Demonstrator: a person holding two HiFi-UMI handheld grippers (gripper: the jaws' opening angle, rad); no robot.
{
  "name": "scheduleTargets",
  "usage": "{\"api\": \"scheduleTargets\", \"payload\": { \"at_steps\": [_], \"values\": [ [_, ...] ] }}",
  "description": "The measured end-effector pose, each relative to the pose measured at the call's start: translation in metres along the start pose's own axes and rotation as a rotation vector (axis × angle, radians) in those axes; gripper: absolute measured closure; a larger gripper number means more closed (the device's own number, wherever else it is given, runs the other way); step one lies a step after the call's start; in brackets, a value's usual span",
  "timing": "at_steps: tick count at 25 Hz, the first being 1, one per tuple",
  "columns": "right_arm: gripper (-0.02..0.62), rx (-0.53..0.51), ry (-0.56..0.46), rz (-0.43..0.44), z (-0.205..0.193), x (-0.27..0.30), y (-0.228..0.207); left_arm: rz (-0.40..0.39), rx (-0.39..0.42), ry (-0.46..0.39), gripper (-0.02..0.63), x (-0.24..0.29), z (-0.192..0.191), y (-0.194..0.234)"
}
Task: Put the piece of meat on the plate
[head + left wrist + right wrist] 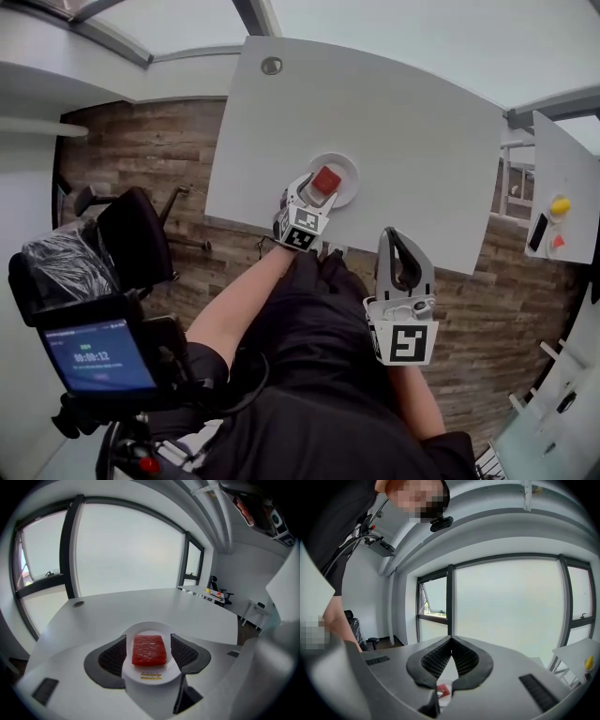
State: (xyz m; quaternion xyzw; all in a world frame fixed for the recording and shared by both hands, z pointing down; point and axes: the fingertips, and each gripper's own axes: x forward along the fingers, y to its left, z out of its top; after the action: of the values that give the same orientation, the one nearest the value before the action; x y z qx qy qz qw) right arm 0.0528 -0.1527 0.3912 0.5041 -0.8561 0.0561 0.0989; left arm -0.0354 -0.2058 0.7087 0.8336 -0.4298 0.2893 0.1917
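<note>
The round white plate [165,670] sits on the white table [412,141], close to its near edge. The flat red rectangular piece of meat [149,649] lies in the middle of the plate. A small yellow label [151,675] shows on the plate's near rim.

The left tongs [317,194] reach over the table edge to the plate, angled downward. Their jaws stand wide apart, one dark ribbed pad [112,656] on each side of the meat. A strip of white plate shows between each pad and the slab, so nothing is clamped and the meat rests free.

The right tongs [394,234] are held back over the person's lap, well apart from the plate. Their tips point at the table's near edge. Their jaws are together at the tips and hold nothing; through the gap below the tips, the right gripper view shows a bit of the plate and the meat.

A round grey grommet [271,66] is set in the far part of the table. A black office chair [131,234] stands on the wood-plank floor [150,150] to the left. A second white table [572,169] at the right carries a small yellow object [560,204].
</note>
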Motion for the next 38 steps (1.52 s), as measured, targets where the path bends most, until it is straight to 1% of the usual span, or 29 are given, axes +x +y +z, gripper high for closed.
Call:
{"api": "scheduleTargets", "payload": {
  "at_steps": [3,7,10,18,22,26,30,35,38],
  "values": [
    [0.591,-0.003,-0.017,0.012,0.004,0.0,0.0,0.005,0.006,-0.02,0.325,-0.009,0.008,0.001],
    [0.59,-0.012,-0.042,0.021,0.019,-0.016,0.006,0.036,0.006,-0.06,0.325,-0.038,0.024,-0.005],
    [0.591,-0.013,-0.053,0.029,0.018,-0.016,0.005,0.044,0.015,-0.087,0.325,-0.046,0.033,-0.006],
    [0.591,0.012,-0.067,0.059,0.015,-0.015,0.007,0.105,-0.036,-0.189,0.327,-0.085,0.066,0.0],
    [0.589,-0.007,-0.098,0.061,0.031,-0.035,0.018,0.142,-0.067,-0.25,0.327,-0.126,0.079,-0.004],
    [0.591,-0.019,-0.114,0.061,0.041,-0.052,0.03,0.166,-0.06,-0.305,0.327,-0.162,0.095,-0.008],
    [0.591,-0.016,-0.115,0.062,0.037,-0.047,0.024,0.178,-0.085,-0.352,0.327,-0.173,0.114,-0.007],
    [0.591,-0.01,-0.12,0.06,0.038,-0.04,0.01,0.188,-0.115,-0.382,0.327,-0.18,0.131,-0.016],
    [0.591,-0.019,-0.134,0.056,0.042,-0.039,0.007,0.211,-0.1,-0.423,0.327,-0.193,0.145,-0.021]
  ]
}}
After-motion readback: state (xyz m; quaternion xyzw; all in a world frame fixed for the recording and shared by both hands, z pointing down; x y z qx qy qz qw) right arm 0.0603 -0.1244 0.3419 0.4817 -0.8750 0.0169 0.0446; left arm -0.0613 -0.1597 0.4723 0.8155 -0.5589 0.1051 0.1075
